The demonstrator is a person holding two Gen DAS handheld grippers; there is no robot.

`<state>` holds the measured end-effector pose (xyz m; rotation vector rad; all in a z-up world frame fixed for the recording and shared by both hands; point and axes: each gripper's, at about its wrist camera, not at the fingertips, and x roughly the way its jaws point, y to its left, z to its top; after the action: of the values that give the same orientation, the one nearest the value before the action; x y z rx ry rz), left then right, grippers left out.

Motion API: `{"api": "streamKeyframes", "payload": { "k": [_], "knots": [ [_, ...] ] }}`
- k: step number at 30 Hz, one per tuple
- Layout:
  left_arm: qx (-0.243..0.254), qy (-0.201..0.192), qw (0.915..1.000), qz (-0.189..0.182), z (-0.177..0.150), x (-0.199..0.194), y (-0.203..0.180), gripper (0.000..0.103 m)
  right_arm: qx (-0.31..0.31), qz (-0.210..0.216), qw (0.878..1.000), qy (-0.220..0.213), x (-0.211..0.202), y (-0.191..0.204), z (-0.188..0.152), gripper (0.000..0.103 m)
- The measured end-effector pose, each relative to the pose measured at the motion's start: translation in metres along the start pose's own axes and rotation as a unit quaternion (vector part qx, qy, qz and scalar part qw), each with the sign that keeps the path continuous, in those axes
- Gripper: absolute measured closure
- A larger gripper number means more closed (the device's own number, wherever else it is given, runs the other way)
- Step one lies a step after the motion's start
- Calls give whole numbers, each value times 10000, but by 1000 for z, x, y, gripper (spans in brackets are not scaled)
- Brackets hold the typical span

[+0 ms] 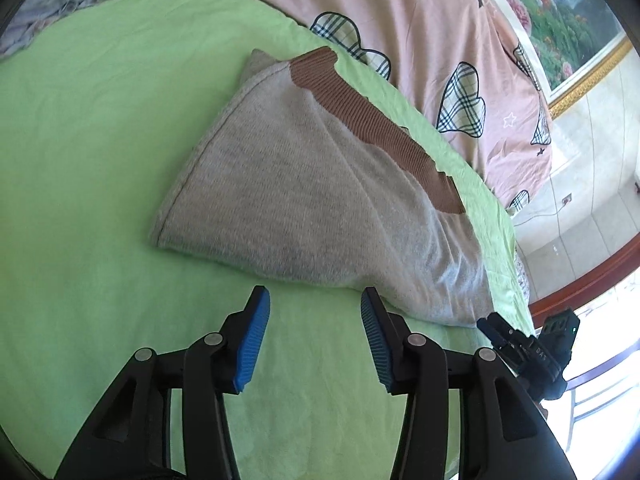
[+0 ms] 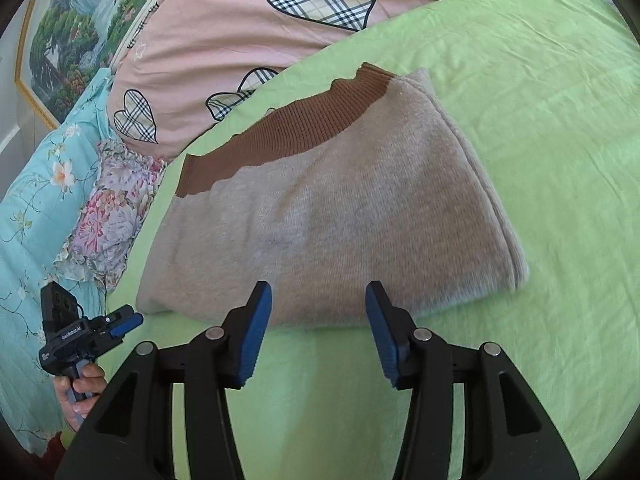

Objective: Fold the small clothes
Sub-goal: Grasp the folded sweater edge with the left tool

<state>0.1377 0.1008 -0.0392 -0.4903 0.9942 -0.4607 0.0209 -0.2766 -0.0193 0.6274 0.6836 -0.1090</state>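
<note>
The left gripper (image 1: 315, 340) hovers just short of the near edge of the folded grey knit garment (image 1: 304, 184), its blue pads (image 1: 252, 344) spread wide with nothing between them; the right gripper (image 2: 319, 334) does the same at the same edge, jaws equally wide and empty. The garment lies folded into a thick wedge on the green sheet (image 2: 540, 120), its brown ribbed band (image 2: 288, 132) along the far side, towards the pink heart-print quilt (image 2: 224, 40). It looks soft, light and limp (a fleecy knit, by the surface), so it should sag and slide open if lifted by one layer; I judge the best hold to be a pinch through all layers at the near corners, or at the firmer ribbed band. The left wrist view alone shows the right gripper beside the garment's right corner, plus a tiled wall and a framed picture (image 1: 560, 20). The right wrist view alone shows the person's left hand (image 2: 80, 392) on its tool, and the turquoise floral bedding (image 2: 36, 200) left of the garment.
</note>
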Motion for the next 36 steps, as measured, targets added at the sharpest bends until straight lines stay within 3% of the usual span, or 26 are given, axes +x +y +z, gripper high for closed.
{"api": "streamKeyframes", "payload": {
  "k": [10, 14, 17, 27, 28, 29, 32, 36],
  "knots": [
    [-793, 102, 9954, -535, -8, 10, 9, 36, 122, 161, 9998, 54, -13, 13, -29, 48],
    [-1442, 89, 9860, -833, 1, 21, 22, 25, 87, 198, 9997, 97, -13, 19, -35, 48],
    [-1804, 88, 9779, -1049, 6, 29, 29, 24, 79, 254, 9996, 111, -13, 21, -35, 48],
    [-1760, -374, 9825, -484, 38, 49, 31, 25, 34, 368, 9992, 152, -9, 29, -35, 48],
    [-1717, -436, 9833, -414, 42, 50, 31, 26, 35, 375, 9992, 166, -8, 28, -34, 48],
    [-1677, -493, 9840, -348, 45, 49, 34, 34, 36, 380, 9991, 171, -7, 28, -34, 48],
    [-1492, -598, 9869, -105, 54, 50, 41, 83, 77, 380, 9991, 162, -6, 25, -32, 48],
    [-1252, -696, 9896, -115, 57, 43, 43, 95, 100, 374, 9992, 139, -3, 20, -27, 48]
  ]
}}
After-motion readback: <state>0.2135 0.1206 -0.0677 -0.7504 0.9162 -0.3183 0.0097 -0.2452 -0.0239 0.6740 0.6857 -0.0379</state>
